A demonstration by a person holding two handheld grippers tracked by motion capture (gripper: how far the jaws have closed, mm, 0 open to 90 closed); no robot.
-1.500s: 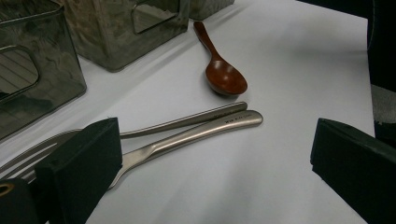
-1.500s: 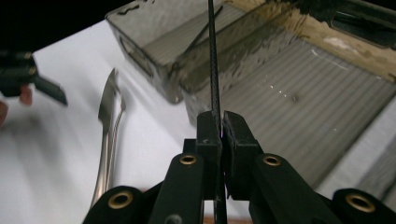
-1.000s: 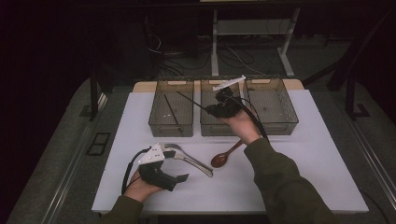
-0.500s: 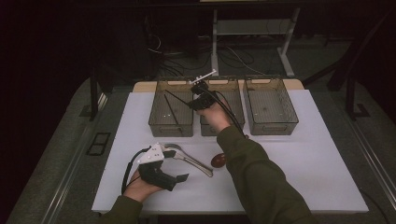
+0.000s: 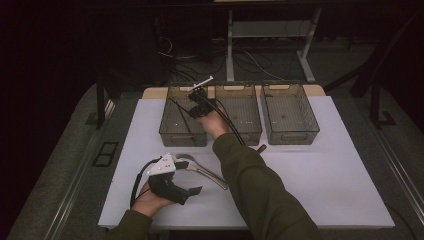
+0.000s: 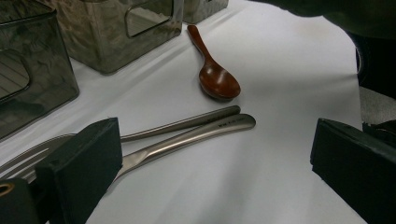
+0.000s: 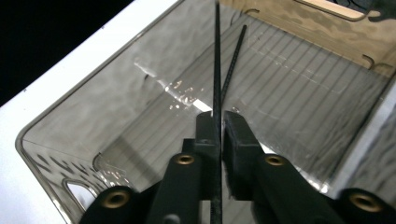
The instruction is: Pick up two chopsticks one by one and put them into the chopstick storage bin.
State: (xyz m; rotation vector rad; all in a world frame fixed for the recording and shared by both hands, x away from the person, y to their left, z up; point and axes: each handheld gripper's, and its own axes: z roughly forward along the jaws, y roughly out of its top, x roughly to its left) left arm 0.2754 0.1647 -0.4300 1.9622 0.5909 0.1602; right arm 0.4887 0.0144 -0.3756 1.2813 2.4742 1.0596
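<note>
Your right gripper (image 7: pixel 215 122) pinches a black chopstick (image 7: pixel 217 56) over the left bin (image 5: pixel 170 127), where one already lies. Your left gripper (image 6: pixel 210 163), fingers spread, hovers over fork (image 6: pixel 154 130), knife (image 6: pixel 196 136) and spoon (image 6: pixel 215 77) left on the surface.

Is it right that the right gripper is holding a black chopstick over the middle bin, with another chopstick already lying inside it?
Not quite. The right gripper holds the black chopstick over the left bin, not the middle one; the high view shows this. Another chopstick does lie inside it.
</note>
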